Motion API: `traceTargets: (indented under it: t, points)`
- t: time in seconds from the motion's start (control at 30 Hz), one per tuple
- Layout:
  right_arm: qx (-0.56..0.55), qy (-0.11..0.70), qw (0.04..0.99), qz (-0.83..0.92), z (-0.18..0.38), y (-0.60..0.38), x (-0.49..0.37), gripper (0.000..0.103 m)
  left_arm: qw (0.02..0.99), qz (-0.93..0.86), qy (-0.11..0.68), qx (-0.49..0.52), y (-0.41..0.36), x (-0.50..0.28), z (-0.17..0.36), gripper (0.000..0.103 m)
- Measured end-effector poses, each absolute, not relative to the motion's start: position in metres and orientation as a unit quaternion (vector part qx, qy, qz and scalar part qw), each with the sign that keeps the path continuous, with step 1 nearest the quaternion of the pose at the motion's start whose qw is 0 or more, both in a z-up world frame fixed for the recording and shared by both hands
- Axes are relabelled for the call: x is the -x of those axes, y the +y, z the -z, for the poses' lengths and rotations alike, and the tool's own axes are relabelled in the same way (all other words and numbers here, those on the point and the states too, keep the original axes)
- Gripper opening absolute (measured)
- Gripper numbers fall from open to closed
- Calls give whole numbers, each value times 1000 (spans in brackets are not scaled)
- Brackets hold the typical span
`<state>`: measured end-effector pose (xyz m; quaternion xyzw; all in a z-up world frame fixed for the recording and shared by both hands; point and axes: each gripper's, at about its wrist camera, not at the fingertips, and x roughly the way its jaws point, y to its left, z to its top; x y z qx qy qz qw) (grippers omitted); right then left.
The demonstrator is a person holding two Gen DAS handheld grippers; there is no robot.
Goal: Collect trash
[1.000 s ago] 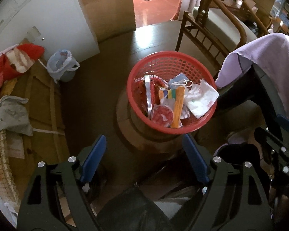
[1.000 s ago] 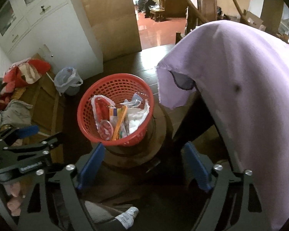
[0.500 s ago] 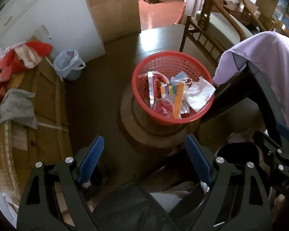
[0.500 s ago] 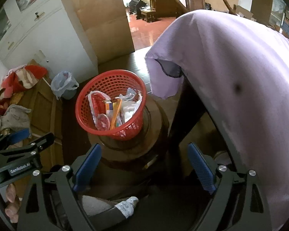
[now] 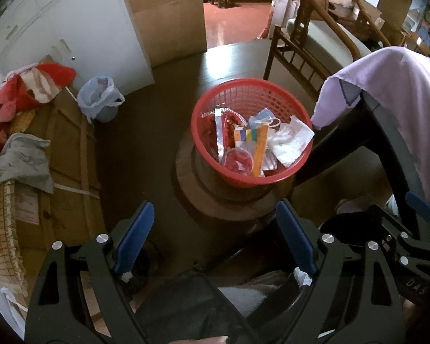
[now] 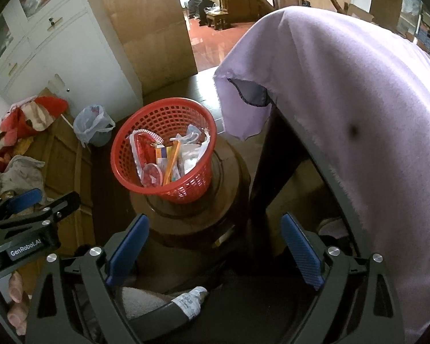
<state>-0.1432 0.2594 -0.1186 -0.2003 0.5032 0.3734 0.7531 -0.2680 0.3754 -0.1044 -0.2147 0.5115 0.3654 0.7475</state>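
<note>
The red basket [image 5: 252,132] is sitting on a round dark wooden stand [image 5: 203,200], at about one o'clock from the middle of the left wrist view and at eleven o'clock in the right wrist view. It is holding the collected trash: a white crumpled wrapper [image 5: 291,142] leaning against its rim at three o'clock, an orange stick [image 5: 259,152], a round red lid [image 5: 239,160], a striped colourful packet [image 5: 245,136] and a face mask [image 5: 263,120].

The left gripper [image 5: 215,238] is hanging above the floor at six o'clock of the basket, its blue pads spread wide with nothing between them. The right gripper [image 6: 215,246] is pointing down over the stand, its jaws opening and nothing lying between them.

At three o'clock of the basket a lilac cloth [image 6: 344,114] is draping over a dark table edge. At nine o'clock a small bin lined with a plastic bag [image 5: 99,101] is standing before a white cabinet [image 5: 60,28], with cardboard [image 5: 68,154] and a heap of clothes [image 5: 20,91] further out. A wooden chair [image 5: 309,43] is standing at twelve o'clock.
</note>
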Motion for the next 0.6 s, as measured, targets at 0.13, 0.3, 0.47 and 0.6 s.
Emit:
traceTargets:
  t: [0.13, 0.3, 0.47, 0.6]
  points:
    - [203, 503, 753, -373, 119, 259, 143, 92, 748, -362, 513, 216, 375, 267, 106, 84]
    - [206, 499, 754, -374, 120, 259, 144, 92, 748, -359, 515, 215, 373, 266, 107, 86]
    - [207, 502, 753, -372, 121, 259, 144, 92, 750, -356, 515, 214, 372, 265, 107, 86]
    - [209, 502, 752, -372, 122, 258, 144, 92, 752, -355, 513, 213, 371, 265, 107, 86]
